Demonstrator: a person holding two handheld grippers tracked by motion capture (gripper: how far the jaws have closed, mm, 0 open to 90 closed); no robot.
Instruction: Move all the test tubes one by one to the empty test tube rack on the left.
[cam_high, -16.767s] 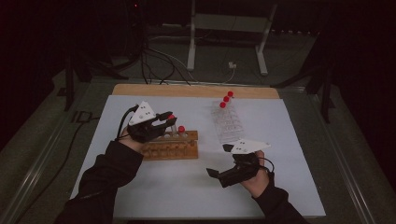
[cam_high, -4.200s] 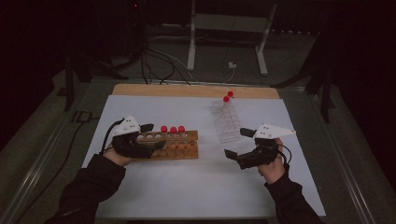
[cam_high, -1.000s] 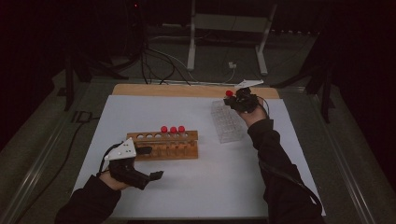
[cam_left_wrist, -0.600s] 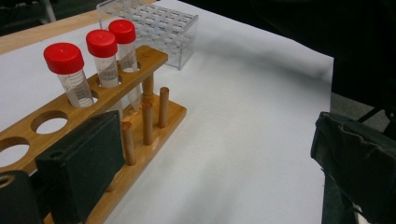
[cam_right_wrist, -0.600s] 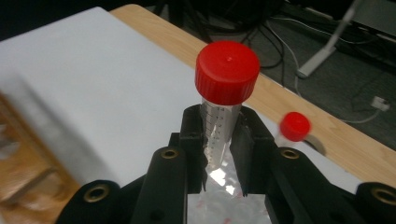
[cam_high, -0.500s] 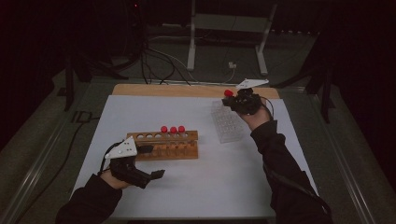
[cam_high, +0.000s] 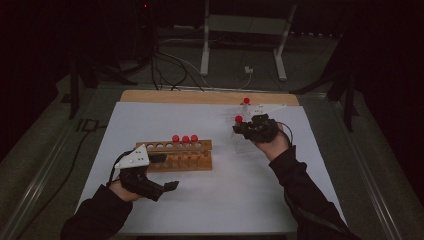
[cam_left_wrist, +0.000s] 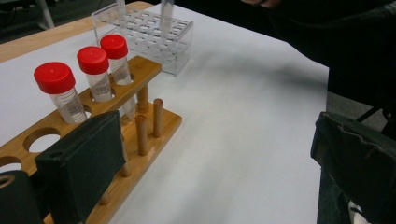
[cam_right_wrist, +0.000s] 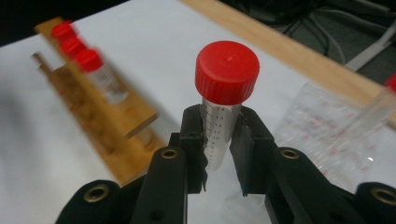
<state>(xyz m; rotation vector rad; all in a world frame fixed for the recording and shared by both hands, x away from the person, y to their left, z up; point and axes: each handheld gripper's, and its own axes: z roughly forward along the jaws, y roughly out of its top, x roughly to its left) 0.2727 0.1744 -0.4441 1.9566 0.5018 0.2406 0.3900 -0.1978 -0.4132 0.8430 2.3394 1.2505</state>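
Observation:
My right gripper (cam_high: 246, 127) is shut on a clear tube with a red cap (cam_right_wrist: 226, 93), held upright above the near end of the clear plastic rack (cam_high: 245, 140). One more red-capped tube (cam_high: 246, 101) stands at that rack's far end. A wooden rack (cam_high: 175, 156) in the middle of the white mat holds three red-capped tubes (cam_left_wrist: 93, 60) at its right end. My left gripper (cam_high: 165, 172) hovers open at the wooden rack's near left corner. Its jaws stand wide apart with nothing between them (cam_left_wrist: 215, 177).
The white mat (cam_high: 225, 200) covers a table with a wooden strip (cam_high: 200, 96) along its far edge. Cables and a metal stand's legs (cam_high: 240, 50) lie on the floor beyond. The person's dark sleeves come in from the bottom.
My right gripper has come toward the person and slightly left from the clear rack's far end, carrying one red-capped tube. The left gripper has barely moved.

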